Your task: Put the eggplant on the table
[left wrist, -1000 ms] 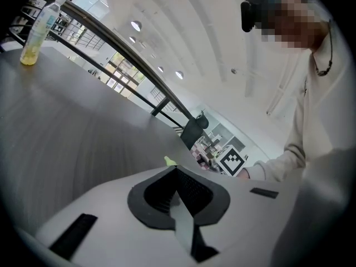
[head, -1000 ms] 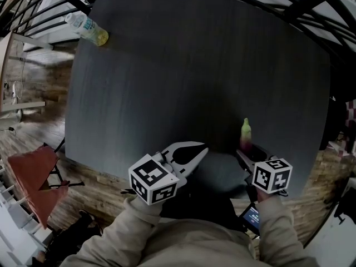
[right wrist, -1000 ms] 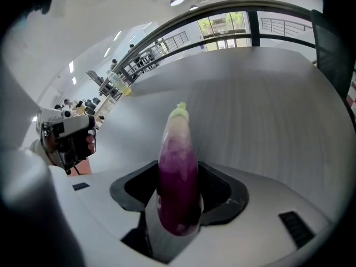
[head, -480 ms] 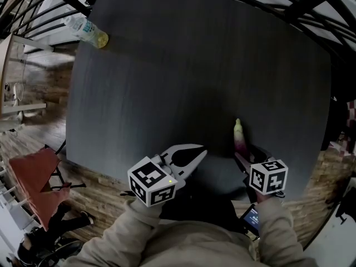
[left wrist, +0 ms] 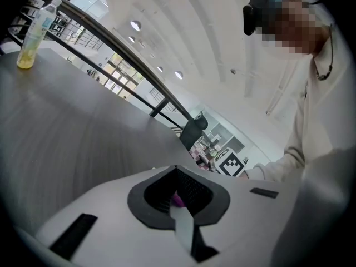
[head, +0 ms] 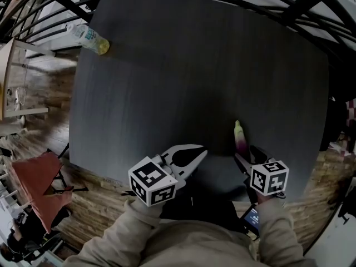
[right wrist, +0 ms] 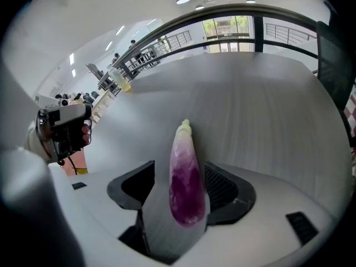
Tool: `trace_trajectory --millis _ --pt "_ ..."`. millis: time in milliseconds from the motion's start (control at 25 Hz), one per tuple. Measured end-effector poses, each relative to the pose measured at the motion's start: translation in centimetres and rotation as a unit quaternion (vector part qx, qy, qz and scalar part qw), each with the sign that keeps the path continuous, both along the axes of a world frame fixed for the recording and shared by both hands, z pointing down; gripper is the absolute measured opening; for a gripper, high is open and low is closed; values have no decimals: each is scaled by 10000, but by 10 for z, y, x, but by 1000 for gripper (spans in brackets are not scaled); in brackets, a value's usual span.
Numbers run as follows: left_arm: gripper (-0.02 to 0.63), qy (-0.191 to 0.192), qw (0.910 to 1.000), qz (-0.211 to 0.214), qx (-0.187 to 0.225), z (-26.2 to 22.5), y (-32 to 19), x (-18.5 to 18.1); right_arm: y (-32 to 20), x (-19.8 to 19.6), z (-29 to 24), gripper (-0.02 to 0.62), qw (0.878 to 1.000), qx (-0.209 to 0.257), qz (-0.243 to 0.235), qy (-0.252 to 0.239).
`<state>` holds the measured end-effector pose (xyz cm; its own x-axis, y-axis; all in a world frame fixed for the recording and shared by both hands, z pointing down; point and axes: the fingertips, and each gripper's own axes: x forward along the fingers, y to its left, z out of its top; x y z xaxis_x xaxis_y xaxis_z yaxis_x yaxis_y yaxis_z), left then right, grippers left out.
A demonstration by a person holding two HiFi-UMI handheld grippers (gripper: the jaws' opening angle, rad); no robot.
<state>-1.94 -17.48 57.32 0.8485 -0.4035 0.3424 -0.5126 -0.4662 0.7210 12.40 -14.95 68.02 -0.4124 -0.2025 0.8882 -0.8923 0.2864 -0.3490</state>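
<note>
Right gripper view: right gripper [right wrist: 179, 174] jaws wide apart, just been opening. The eggplant [right wrist: 186, 188] lies loose between them on the table [right wrist: 267, 104], frame centre, green tip toward top. Left gripper view: left gripper [left wrist: 177, 189] jaws together, gripping nothing.

The head view is dim and flat in contrast: the table [head: 183, 65] reads almost black. Its wide lens bows the railing [head: 303, 3] round the rim, and the floor [head: 41, 141] at the left is smeared. Both gripper views are bright and washed out, lit by ceiling lamps [right wrist: 182, 0], with glare from the windows [right wrist: 228, 28], bent lines and dark rounded corners
</note>
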Motion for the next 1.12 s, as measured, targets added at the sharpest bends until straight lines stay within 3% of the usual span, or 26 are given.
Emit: trace_trajectory --millis 320,520,680,840,1120 --pt "-2 0 9992 41 394 -44 -24 6 -29 2 -52 272 9972 676 174 -263" --pt "-2 -98 9966 203 790 -86 -38 9 -45 -8 -95 258 9906 1101 69 -807" --pt "-3 -166 9926 361 1145 -120 -43 14 -44 -15 -143 111 9752 1379 -112 -1730" --pt "-3 -254 9863 439 1573 -160 -56 13 -55 -11 -183 21 9590 1800 -269 -2171" --pt "-2 -279 9762 678 2042 -218 -59 24 -77 -13 -263 15 9226 2618 -652 -2759"
